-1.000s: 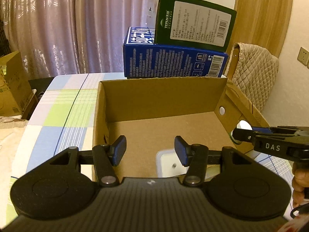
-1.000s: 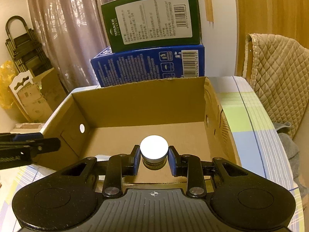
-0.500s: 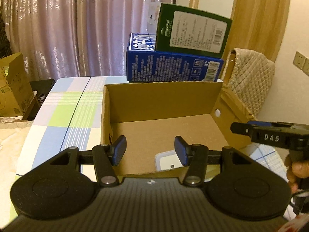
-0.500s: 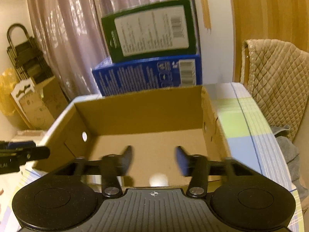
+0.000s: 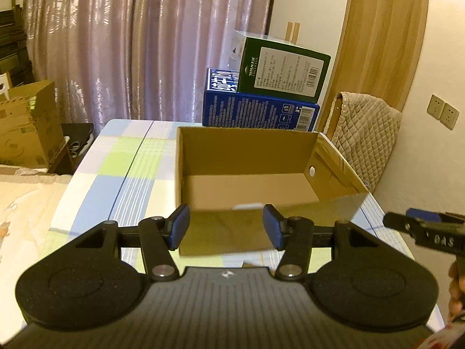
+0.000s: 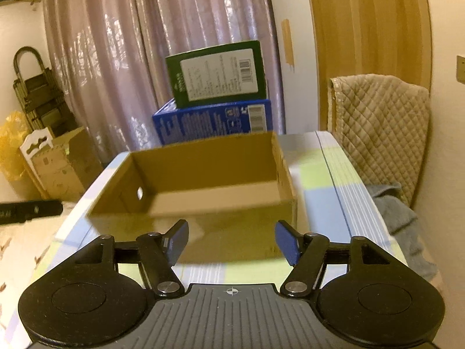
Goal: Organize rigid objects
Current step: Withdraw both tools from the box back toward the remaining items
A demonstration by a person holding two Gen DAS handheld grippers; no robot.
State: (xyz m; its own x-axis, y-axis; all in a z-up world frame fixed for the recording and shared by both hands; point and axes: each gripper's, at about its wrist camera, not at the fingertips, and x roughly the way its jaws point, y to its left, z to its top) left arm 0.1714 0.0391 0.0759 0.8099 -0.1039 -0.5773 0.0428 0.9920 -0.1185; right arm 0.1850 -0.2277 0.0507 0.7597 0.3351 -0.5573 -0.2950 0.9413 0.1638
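An open brown cardboard box (image 5: 334,157) stands on the checked tablecloth; it also shows in the right wrist view (image 6: 203,160). A sliver of a white object (image 5: 248,205) shows just over its near wall; the rest of the inside is hidden. My left gripper (image 5: 226,228) is open and empty, in front of the box's near wall. My right gripper (image 6: 231,242) is open and empty, also in front of the box. The right gripper shows at the right edge of the left wrist view (image 5: 424,231).
A blue carton (image 5: 258,113) with a green carton (image 5: 283,71) on top stands behind the box. A chair with a quilted cover (image 6: 380,128) stands to the right, grey cloth (image 6: 404,221) below it. Cardboard boxes (image 5: 26,128) sit on the floor at left.
My right gripper opened and let go of the small white-lidded jar into the box. Both grippers pulled back and up from the box.
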